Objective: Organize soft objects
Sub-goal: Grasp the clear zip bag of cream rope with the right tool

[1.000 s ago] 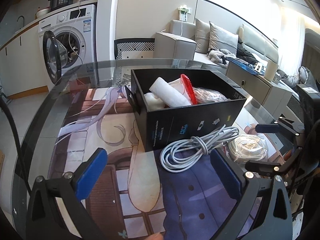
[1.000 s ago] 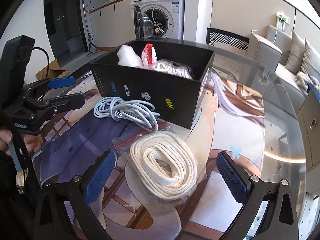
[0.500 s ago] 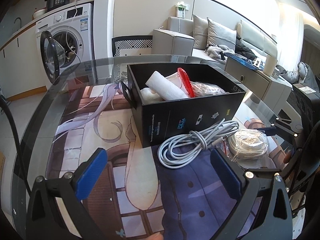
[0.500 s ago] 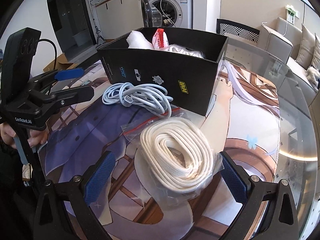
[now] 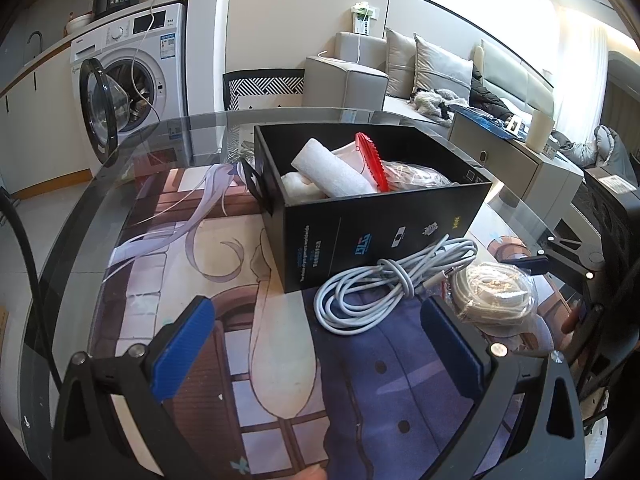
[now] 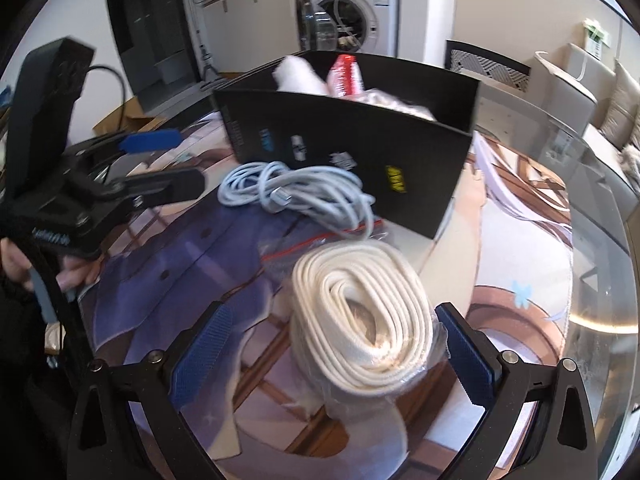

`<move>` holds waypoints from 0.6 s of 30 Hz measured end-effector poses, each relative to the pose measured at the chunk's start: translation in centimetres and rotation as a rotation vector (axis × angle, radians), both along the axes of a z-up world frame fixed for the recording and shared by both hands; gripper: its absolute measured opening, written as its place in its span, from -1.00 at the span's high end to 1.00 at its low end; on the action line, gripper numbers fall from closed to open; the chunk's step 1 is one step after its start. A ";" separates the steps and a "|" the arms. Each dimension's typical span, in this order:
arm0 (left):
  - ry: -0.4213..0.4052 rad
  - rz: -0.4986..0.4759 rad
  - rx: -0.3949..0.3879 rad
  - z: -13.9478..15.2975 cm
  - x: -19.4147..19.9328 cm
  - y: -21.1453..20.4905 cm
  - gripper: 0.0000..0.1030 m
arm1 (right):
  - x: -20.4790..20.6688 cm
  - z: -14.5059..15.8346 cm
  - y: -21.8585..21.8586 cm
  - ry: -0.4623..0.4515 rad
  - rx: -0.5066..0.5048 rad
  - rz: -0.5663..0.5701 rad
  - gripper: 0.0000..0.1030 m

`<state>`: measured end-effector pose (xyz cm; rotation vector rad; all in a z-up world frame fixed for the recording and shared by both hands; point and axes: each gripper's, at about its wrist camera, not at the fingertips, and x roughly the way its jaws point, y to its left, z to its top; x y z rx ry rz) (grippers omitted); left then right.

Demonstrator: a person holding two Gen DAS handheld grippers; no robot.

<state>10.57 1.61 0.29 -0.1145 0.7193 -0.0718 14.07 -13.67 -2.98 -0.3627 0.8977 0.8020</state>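
A coil of white rope in a clear bag [image 6: 360, 312] lies on the printed mat, between the open fingers of my right gripper [image 6: 333, 336]. The right pad [image 6: 466, 354] is close against the bag and the left pad [image 6: 200, 354] stands apart from it. A bundled pale cable [image 5: 380, 292] lies against the front of the black box [image 5: 384, 236]. The box holds a white foam roll [image 5: 328, 172], a red-zipped bag [image 5: 372, 156] and a clear bag. My left gripper [image 5: 320, 340] hangs open over the mat just short of the cable [image 6: 296, 192], holding nothing.
The glass table [image 5: 132, 140] has a curved edge at left and far side. A washing machine [image 5: 132, 76] with its door open stands beyond it, a sofa [image 5: 432, 72] to the right. A hand [image 6: 74, 272] holds the left gripper's handle.
My right gripper has moved forward and down, so the bagged rope now sits between its fingers. The left gripper has barely shifted and stays open.
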 end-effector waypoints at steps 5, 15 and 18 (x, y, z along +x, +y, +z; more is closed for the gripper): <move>0.003 -0.003 -0.001 -0.2 0.0 -0.1 -1.00 | -0.3 0.0 0.2 -0.003 0.001 0.007 -0.99; 0.009 -0.008 -0.008 -0.4 0.0 -0.3 -1.00 | 0.1 0.0 0.9 -0.058 -0.027 -0.030 -0.53; 0.010 -0.008 -0.005 -0.5 0.0 -0.3 -1.00 | 0.0 0.4 0.4 -0.058 -0.018 -0.019 -0.13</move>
